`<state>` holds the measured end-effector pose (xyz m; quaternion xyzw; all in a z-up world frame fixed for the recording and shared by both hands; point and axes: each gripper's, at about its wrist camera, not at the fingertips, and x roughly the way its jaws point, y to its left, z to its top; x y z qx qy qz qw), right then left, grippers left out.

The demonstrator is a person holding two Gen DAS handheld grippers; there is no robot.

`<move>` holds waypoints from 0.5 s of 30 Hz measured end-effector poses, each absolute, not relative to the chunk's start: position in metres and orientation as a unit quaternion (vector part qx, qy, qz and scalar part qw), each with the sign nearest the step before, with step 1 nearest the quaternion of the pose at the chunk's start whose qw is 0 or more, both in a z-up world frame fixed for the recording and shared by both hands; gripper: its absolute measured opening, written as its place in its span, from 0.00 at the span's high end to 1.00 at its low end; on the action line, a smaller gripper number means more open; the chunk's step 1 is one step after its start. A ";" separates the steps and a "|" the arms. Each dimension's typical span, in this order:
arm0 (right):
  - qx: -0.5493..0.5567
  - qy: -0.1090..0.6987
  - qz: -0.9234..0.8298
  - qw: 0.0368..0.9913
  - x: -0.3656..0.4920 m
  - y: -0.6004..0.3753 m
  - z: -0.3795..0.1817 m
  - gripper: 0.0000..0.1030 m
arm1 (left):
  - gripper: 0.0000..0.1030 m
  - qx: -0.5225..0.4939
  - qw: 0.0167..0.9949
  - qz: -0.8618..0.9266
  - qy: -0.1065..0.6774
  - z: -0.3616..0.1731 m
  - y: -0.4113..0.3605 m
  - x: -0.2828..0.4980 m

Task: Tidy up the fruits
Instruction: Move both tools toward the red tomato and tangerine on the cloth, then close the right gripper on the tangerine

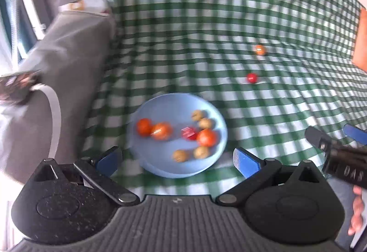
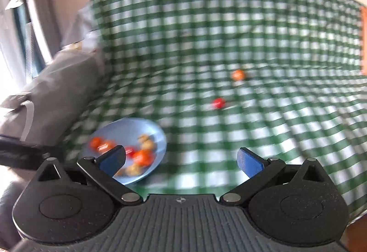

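Fruits (image 1: 206, 137) fill the blue bowl (image 1: 160, 103) (two lie outside); both grippers' fingers (image 1: 245, 161) spread wide.

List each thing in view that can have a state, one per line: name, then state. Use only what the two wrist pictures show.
left gripper: open, empty
right gripper: open, empty
blue plate: upright on the checked cloth, holding several small fruits
red fruit: loose on the cloth, outside the plate
orange fruit: loose on the cloth, farther from the plate
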<state>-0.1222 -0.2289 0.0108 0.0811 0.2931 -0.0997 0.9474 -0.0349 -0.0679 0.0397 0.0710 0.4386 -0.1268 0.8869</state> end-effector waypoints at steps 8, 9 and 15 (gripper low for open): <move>0.071 0.290 -0.172 0.939 -0.071 -0.335 0.008 0.01 | 0.00 0.111 0.871 -0.189 0.439 0.008 -0.191 0.052; 0.068 0.293 -0.173 0.938 -0.058 -0.347 0.005 0.01 | 0.00 0.118 0.867 -0.196 0.444 0.000 -0.206 0.064; 0.054 0.317 -0.160 0.933 0.047 -0.412 -0.035 0.01 | 0.00 0.113 0.852 -0.184 0.477 -0.059 -0.273 0.147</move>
